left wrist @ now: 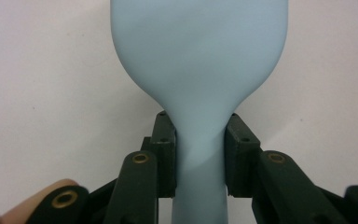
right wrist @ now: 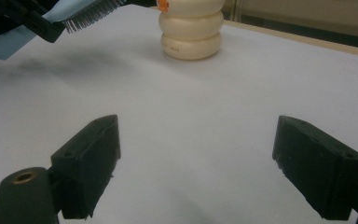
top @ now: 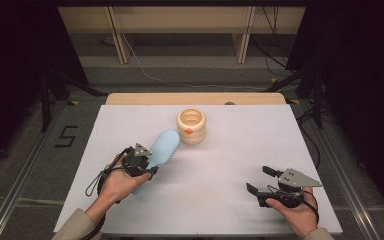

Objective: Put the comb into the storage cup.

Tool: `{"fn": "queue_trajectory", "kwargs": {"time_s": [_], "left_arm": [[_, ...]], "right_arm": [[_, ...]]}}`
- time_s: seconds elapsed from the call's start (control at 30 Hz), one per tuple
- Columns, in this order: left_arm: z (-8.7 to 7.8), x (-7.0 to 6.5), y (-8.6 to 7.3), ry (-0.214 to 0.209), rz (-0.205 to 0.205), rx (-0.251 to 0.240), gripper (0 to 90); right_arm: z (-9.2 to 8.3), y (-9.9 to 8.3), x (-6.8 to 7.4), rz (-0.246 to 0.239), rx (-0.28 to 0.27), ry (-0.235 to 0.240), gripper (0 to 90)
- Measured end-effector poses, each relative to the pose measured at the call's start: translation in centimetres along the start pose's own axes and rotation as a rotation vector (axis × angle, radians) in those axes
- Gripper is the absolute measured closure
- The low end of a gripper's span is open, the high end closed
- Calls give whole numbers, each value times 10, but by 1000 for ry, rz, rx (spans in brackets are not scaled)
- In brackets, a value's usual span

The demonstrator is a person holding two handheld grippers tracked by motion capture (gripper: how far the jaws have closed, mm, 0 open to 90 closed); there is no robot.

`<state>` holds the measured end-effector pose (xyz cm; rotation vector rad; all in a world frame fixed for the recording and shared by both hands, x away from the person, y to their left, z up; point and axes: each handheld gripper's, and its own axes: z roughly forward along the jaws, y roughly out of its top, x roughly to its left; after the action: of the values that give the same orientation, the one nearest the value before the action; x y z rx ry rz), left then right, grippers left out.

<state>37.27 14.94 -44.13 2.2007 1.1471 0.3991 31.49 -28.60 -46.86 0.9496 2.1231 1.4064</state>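
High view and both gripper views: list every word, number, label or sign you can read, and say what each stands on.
"5": a dark figure marked on the grey floor, left of the table.
Small dark print low on the cream ringed holder, seen in the right gripper view: too small and blurred to read.
Orange mark on that holder's front: a shape with no legible letters.
Blue brush: no text visible.

White table (top: 220,200), grey carpet floor (top: 25,165), wooden shelving (top: 180,22) behind.

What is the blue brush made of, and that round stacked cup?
The blue brush looks like smooth matte plastic: even colour, soft sheen, dark stiff bristles underneath. The round cup looks like glossy cream plastic or maybe ceramic, with soft highlights on its bulging rings; the pictures leave that open.
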Motion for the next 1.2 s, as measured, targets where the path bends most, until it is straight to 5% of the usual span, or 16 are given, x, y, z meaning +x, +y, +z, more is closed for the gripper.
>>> {"fn": "queue_trajectory", "kwargs": {"time_s": [1.2], "left_arm": [[-6, -5, 4, -14, -72, -168, 692]], "right_arm": [[0, 1, 1, 3, -1, -3, 158]]}}
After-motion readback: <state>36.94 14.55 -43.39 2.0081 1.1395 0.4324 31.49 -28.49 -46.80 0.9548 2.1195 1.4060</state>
